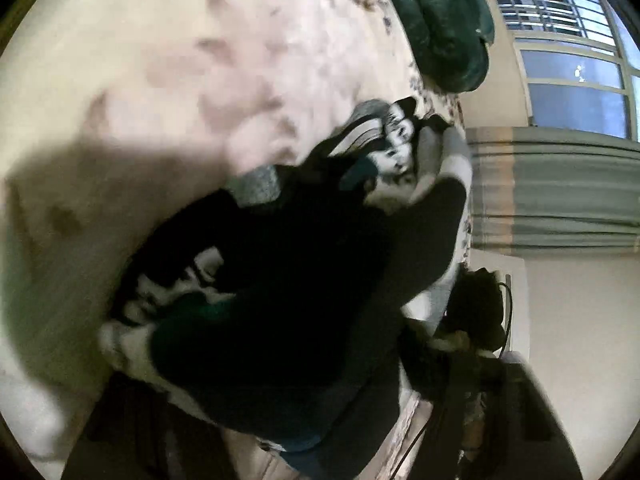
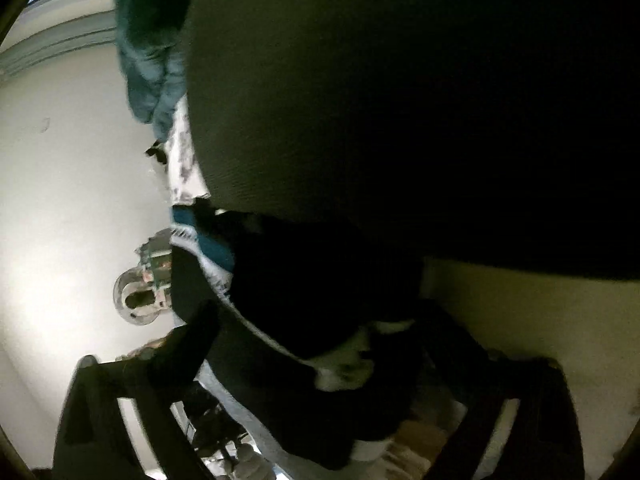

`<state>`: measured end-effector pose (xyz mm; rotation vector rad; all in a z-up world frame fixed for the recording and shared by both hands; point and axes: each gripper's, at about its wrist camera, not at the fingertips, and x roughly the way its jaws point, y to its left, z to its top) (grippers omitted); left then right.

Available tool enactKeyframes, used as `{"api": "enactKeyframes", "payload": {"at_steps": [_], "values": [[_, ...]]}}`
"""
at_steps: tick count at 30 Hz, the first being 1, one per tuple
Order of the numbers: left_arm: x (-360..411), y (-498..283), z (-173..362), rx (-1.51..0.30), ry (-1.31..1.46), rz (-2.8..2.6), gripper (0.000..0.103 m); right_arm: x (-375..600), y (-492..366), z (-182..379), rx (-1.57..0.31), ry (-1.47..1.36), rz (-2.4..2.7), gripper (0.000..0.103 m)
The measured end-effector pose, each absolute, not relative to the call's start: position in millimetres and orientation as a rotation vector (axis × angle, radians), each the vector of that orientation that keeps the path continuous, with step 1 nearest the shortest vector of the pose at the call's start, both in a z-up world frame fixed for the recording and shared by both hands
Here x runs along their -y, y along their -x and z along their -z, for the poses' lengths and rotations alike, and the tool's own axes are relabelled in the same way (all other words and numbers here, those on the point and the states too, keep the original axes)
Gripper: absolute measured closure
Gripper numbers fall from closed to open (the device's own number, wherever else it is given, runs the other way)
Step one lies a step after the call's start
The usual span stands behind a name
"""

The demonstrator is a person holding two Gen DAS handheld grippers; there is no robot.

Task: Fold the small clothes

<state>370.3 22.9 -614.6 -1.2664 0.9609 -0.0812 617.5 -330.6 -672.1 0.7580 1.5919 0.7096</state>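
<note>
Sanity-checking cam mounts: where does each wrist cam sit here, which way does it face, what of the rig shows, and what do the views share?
Left wrist: on the left gripper, rolled sideways over the floral bed sheet; looks at a heap of dark socks, window beyond. Dark blurred fingers at the bottom; jaw state unclear.
Right wrist: on the right gripper, also rolled, pressed close to a dark garment; its fingers frame dark cloth with white trim, grip unclear.
Shared: teal padded item, floral sheet, window.
</note>
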Motion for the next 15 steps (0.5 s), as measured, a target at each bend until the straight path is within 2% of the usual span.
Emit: {"api": "enactKeyframes", "payload": {"at_steps": [1,2,4,7,11,13,15], "values": [[-24.7,-372.6,611.9,-0.959,1.28,0.083,0.069,327.2,-615.5,673.4,-1.598,-0.765,-0.721,0.056],[-27.5,-374.4,607.3,-0.953,1.285,0.085,0.072,323.4,-611.9,675.5,-1.612,-0.754,-0.713,0.069],[-34.2,-380.2,595.8,-0.946,1.297,0.101,0.074,319.0,-604.9,673.3,-1.592,-0.732,-0.686,0.082],[-47.8,-391.4,576.5,-0.95,1.304,0.148,0.075,329.6,-585.5,657.6,-1.535,-0.797,-0.616,0.088],[-79.3,-411.5,548.6,-0.992,1.268,0.232,0.075,344.0,-523.7,617.8,-1.487,-0.848,-0.543,0.089],[-91.1,-429.7,537.4,-1.067,1.165,0.299,0.075,350.3,-478.2,600.1,-1.47,-0.871,-0.494,0.09],[-89.3,-439.7,543.7,-1.167,1.072,0.373,0.067,351.4,-419.5,586.5,-1.471,-0.928,-0.431,0.09]]}}
